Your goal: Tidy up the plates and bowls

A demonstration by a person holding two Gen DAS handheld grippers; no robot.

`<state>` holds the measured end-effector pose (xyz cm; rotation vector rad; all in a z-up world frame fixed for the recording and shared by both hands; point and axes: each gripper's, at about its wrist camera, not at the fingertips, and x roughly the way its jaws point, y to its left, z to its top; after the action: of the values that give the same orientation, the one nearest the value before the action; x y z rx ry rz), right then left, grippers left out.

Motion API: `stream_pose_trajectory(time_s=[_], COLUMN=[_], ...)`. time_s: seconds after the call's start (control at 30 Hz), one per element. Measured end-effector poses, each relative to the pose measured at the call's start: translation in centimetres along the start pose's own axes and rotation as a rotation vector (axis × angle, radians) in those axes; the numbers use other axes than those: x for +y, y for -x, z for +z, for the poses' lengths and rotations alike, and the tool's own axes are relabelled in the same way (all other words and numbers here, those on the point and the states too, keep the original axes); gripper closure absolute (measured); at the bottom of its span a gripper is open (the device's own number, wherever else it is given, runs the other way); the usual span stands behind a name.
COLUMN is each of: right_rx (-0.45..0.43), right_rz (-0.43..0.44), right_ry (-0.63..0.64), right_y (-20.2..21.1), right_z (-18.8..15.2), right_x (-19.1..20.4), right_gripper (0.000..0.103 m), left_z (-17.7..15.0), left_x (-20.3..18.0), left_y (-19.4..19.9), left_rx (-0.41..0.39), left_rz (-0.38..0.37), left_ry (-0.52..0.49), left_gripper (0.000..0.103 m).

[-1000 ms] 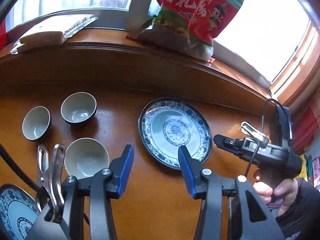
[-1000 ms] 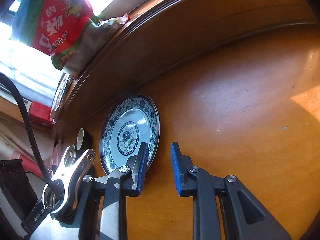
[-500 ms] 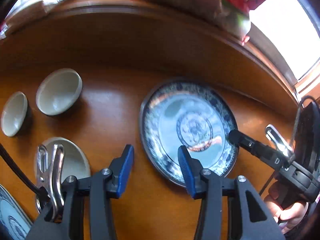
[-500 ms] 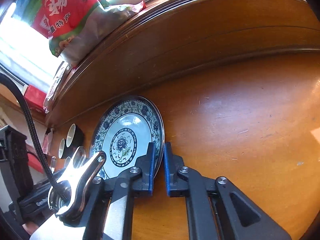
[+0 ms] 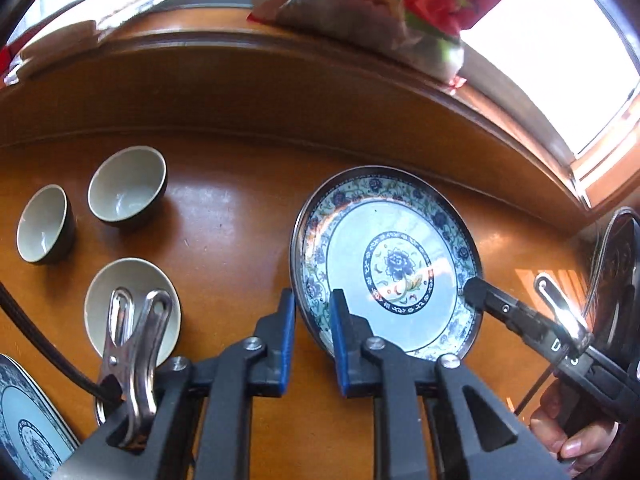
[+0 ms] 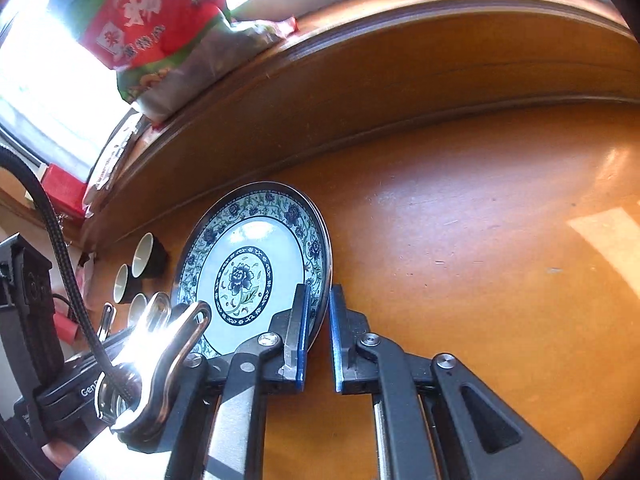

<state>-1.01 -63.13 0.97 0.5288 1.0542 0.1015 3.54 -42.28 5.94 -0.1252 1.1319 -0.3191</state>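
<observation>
I read white Chinese characters on red-and-green plastic snack bag point(image 6: 152, 28) at 11 o'clock on wooden sill point(image 6: 400, 52), right wrist view; "特产" legible. Black gripper body point(image 6: 72, 394) at 8 o'clock shows white "Gen", rest hidden.

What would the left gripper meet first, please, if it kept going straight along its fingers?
Probably the blue-patterned plate: the left gripper already straddles its near rim, so the rim lies directly ahead.

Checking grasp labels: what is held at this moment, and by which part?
The patterned plate is held by its rim on two sides: the left tongs, whose jaws have just been closing, pinch the near-left rim, and the right tongs pinch the opposite rim.
</observation>
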Motion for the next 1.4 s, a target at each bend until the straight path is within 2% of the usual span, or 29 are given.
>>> stream_pose_trajectory(time_s=[0.17, 0.33, 0.4, 0.73, 0.97, 1.13, 1.4], right_rx=[-0.029, -0.051, -0.06, -0.089, -0.09, -0.068, 0.014], right_rz=[-0.035, -0.057, -0.063, -0.118, -0.138, -0.122, -0.064], right_ry=[-0.046, -0.102, -0.118, -0.127, -0.112, -0.072, 0.059], right_y=[2.6, 4.0, 4.4, 5.8, 5.7, 5.0, 2.2], right_z=[-1.2, -2.5, -3.0, -6.0, -7.5, -8.8, -10.0], right_x=[0.5, 1.3, 1.7, 4.7, 7.5, 9.6, 14.1], right_gripper=[0.092, 0.091, 0.091, 0.09, 0.09, 0.09, 0.088], left_z=[-2.0, -2.7, -3.2, -4.1, -5.0, -6.3, -8.0], left_x=[-0.9, -2.4, -2.5, 0.1, 2.3, 4.9, 9.6], left_y=[2.7, 4.8, 5.8, 7.3, 8.4, 9.6, 11.5], left_rx=[-0.034, -0.106, -0.111, -0.115, -0.115, -0.121, -0.15], left_rz=[-0.026, -0.023, -0.039, -0.107, -0.117, -0.096, -0.005], left_ry=[-0.083, -0.221, -0.232, -0.249, -0.251, -0.211, -0.099], left_gripper=[0.086, 0.086, 0.086, 0.086, 0.086, 0.085, 0.086])
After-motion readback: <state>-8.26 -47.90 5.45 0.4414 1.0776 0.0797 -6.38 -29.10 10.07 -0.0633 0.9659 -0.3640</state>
